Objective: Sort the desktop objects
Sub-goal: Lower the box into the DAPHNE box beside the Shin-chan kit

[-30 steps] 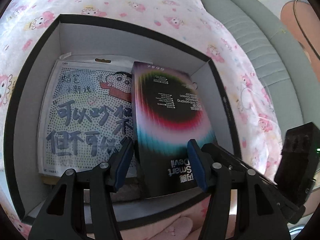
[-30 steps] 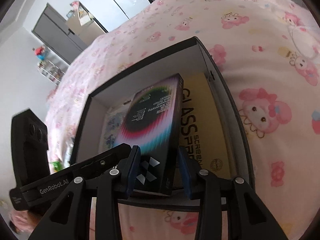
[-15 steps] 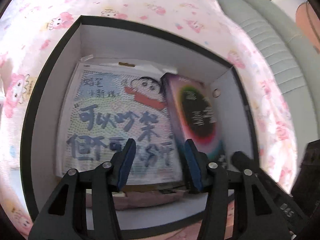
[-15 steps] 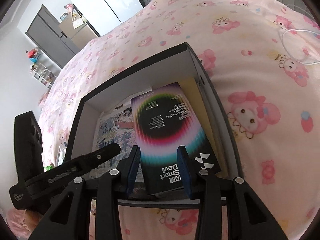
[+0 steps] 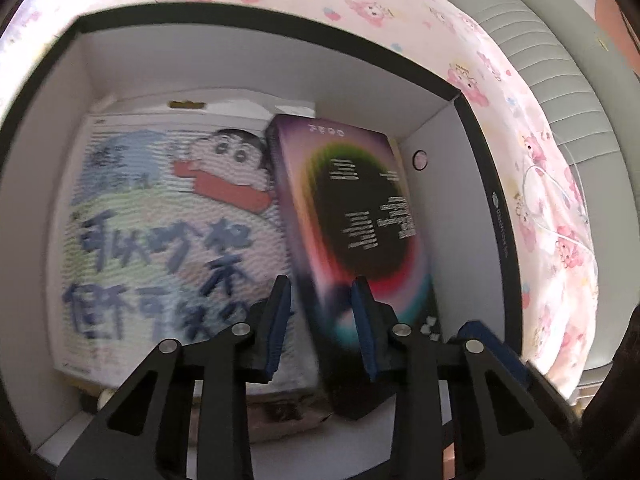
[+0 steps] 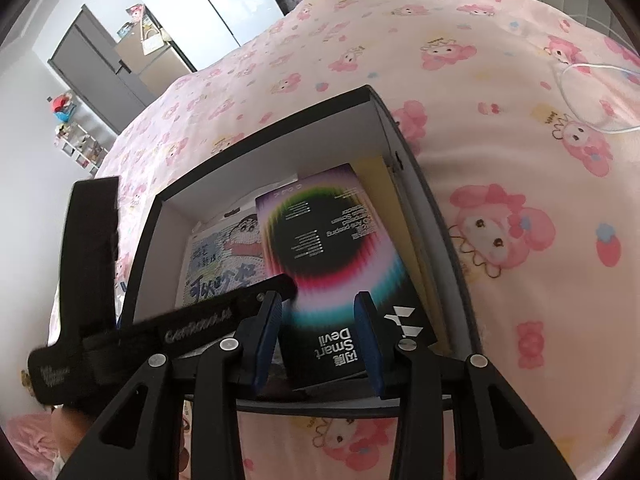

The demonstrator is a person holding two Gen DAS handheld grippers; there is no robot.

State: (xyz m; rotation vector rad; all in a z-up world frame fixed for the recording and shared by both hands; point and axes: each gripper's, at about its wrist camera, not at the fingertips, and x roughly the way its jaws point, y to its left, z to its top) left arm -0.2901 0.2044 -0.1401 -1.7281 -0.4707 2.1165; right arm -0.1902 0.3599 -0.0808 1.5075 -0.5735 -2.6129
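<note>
Left gripper (image 5: 320,320) narrowing, seemingly empty, right gripper (image 6: 318,334) apparently gripping rainbow box (image 6: 340,256), now lying flatter inside black carton (image 6: 384,132).

black tongs (image 5: 322,316), blue pads (image 6: 364,320), silver screws.

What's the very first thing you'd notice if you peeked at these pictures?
The rainbow-ringed black packet pops out first, lying on the right inside the black box, on the pink cartoon bedsheet. Left of it lies a cartoon boy card with big blue writing. Two blue-padded grippers, the right gripper and the left gripper, reach over the packet's near end.
</note>
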